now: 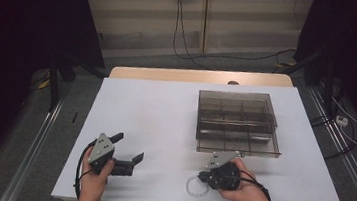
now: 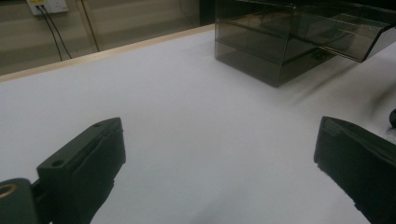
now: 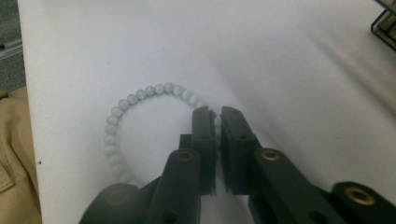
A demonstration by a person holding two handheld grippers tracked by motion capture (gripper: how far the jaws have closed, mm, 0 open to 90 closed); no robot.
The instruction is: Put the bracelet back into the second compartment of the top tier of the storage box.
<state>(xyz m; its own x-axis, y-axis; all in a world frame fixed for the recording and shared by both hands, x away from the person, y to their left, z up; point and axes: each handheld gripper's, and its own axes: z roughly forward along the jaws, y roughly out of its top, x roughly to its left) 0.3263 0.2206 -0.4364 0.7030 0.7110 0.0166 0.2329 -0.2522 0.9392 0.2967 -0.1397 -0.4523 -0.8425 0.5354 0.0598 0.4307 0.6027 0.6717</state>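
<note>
One bead bracelet (image 3: 140,112) pinched in right hand-held gripper (image 3: 217,114).

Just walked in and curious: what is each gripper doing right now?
Left gripper: open, holding nothing.
Right gripper: shut on the bead bracelet lying on the white table.

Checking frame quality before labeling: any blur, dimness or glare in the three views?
High view: dim, surroundings near black, bracelet faint on the white table. Left gripper view: smoky box is soft, with streaked shadows beside it. Right gripper view: beads fairly sharp, far tabletop smeared; no glare.
</note>
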